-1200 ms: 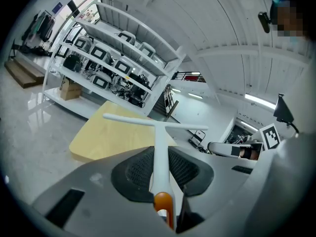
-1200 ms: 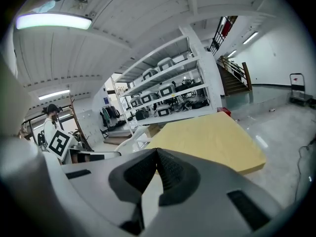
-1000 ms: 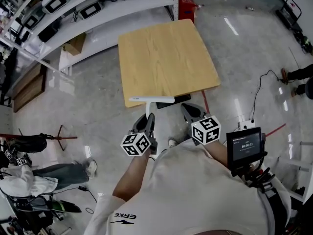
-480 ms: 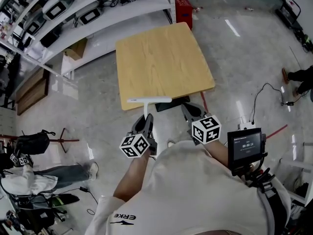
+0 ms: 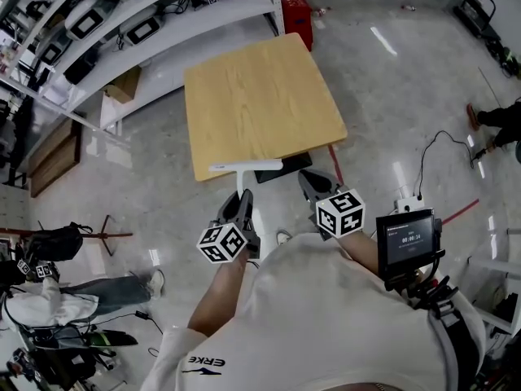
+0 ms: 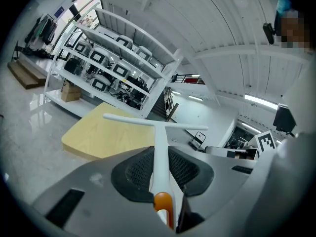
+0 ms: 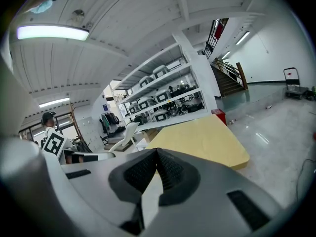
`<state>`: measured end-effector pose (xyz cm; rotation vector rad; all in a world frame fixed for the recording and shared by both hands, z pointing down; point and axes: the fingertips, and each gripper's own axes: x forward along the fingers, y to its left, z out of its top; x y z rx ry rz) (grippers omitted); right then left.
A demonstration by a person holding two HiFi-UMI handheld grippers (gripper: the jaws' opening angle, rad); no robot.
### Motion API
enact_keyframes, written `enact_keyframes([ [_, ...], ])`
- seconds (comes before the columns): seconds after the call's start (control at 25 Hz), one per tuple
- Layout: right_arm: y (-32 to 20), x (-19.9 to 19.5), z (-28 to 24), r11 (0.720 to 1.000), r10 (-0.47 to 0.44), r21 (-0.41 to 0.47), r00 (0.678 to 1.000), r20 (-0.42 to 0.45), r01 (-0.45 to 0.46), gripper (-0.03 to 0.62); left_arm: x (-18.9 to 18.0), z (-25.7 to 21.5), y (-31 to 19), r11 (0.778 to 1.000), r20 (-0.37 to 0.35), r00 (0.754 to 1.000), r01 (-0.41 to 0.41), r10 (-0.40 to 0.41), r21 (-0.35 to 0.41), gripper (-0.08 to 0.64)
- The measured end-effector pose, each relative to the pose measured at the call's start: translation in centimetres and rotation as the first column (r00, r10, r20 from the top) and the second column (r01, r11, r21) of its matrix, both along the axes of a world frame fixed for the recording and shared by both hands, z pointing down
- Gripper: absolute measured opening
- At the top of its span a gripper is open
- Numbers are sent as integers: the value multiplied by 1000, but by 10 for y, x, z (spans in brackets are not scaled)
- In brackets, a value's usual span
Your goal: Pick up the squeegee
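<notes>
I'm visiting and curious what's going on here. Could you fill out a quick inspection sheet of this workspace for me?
Surface: wooden table, top bare.
Job's things: white squeegee, T-shaped with an orange handle end, held by its handle at the table's near edge.
Clutter: nothing seen on the table.
Grippers: left gripper clamped on the squeegee handle; right gripper beside it, jaws together, nothing between them.
Cables: black cable on the floor to the right of the table.
Surroundings: glossy floor, white shelves of equipment behind the table, a red box and a cardboard box near them.
</notes>
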<state>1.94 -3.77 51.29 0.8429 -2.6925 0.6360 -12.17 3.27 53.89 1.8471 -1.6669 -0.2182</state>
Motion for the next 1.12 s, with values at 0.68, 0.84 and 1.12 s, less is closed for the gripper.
enact_keyframes([
  [0.68,10,0,3,999,-28,-22,1000,-3,28,5,5,-4,8,1000,13,1000,-6,6,2,83],
  [0.84,9,-5,4,999,-26,-24,1000,-7,26,5,1,-2,7,1000,10,1000,-9,9,-3,83],
  [1.12,4,-13,2,1000,-22,-18,1000,-19,22,5,-7,-2,2,1000,-2,1000,-17,17,-1,84],
])
